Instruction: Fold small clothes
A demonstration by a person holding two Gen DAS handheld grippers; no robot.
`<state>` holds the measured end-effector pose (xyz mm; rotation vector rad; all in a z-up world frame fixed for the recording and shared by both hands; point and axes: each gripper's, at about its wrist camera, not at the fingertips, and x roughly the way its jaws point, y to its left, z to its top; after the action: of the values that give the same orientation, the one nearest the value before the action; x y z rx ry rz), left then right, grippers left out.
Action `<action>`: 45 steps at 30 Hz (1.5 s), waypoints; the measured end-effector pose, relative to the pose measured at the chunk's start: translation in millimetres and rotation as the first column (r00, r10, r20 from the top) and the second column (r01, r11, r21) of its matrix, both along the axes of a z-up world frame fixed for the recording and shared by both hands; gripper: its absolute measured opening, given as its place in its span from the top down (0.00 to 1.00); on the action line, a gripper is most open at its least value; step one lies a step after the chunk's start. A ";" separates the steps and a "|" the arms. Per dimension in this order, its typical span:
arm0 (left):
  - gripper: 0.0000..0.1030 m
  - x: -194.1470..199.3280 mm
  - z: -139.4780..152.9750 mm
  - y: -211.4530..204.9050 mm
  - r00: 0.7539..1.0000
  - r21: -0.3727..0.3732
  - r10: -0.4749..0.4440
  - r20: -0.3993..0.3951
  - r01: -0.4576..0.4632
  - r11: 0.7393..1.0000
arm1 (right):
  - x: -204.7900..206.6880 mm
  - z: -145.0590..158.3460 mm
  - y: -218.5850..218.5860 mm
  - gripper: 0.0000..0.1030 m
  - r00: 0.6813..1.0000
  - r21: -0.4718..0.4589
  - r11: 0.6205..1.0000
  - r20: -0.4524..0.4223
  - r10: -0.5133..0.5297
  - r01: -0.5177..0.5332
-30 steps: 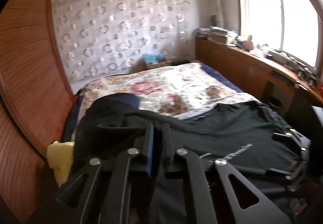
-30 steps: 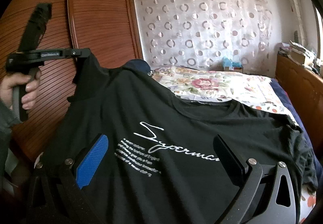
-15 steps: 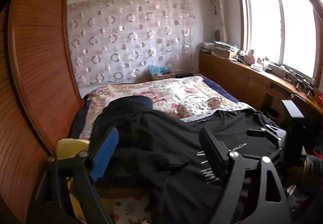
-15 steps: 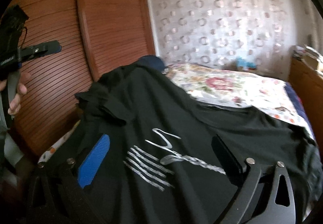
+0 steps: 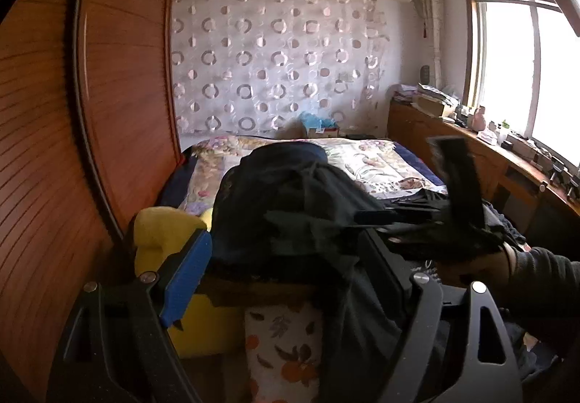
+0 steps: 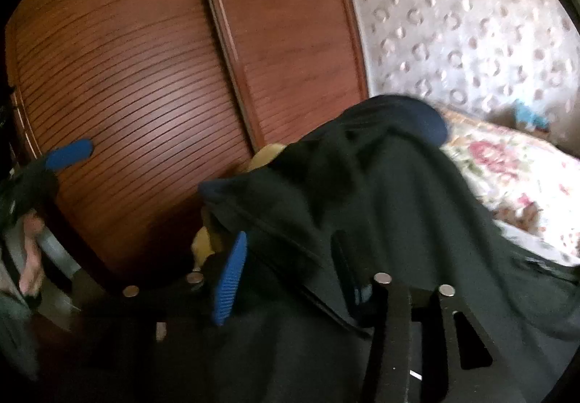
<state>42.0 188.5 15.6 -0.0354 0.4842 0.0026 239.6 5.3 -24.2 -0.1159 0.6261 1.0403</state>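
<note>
A black T-shirt (image 6: pixel 398 221) lies heaped across the near end of a floral-covered bed (image 5: pixel 380 163), low and centre in both wrist views, bunched over a navy garment (image 6: pixel 417 112) as if gathered for a fold. The right gripper (image 6: pixel 286 272), lower centre of its frame, has its jaws closing with a ridge of the black cloth between them, apparently to take a fresh edge. The left gripper (image 5: pixel 286 272) stands with jaws wide apart, gripping nothing.
</note>
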 end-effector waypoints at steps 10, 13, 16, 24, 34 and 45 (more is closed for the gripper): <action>0.19 -4.4 -18.5 7.5 1.000 -0.016 -0.001 -0.022 0.001 1.000 | 20.3 -6.5 61.4 0.99 0.997 -0.143 0.990 0.076 0.014 -0.002; 0.19 -4.3 -23.6 7.5 1.000 -0.022 -0.011 -0.027 0.011 1.000 | 16.2 14.3 47.3 1.00 0.994 -0.067 0.998 0.106 0.016 -0.009; 0.19 -1.8 -27.3 5.2 0.999 -0.025 -0.017 -0.036 0.016 1.000 | 17.7 28.9 34.1 1.00 0.989 -0.020 1.000 0.145 -0.003 0.006; 0.19 0.4 -29.8 -3.0 0.999 -0.035 -0.032 -0.040 0.030 0.999 | 28.8 -3.1 49.5 0.71 0.995 -0.075 0.997 0.099 0.008 -0.001; 0.19 -0.1 -37.8 -6.4 0.997 -0.041 -0.042 -0.061 0.040 0.998 | 47.8 -42.1 96.3 0.98 0.992 -0.158 0.987 0.111 0.053 -0.035; 0.19 0.0 -38.3 -12.4 0.996 -0.053 -0.060 -0.070 0.056 0.997 | 97.6 -14.4 45.7 0.98 0.983 0.029 0.990 0.117 -0.139 0.136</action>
<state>42.0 176.1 -22.7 -0.0712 0.5564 -0.0656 337.2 51.0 -38.6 -0.1138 0.5078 0.8995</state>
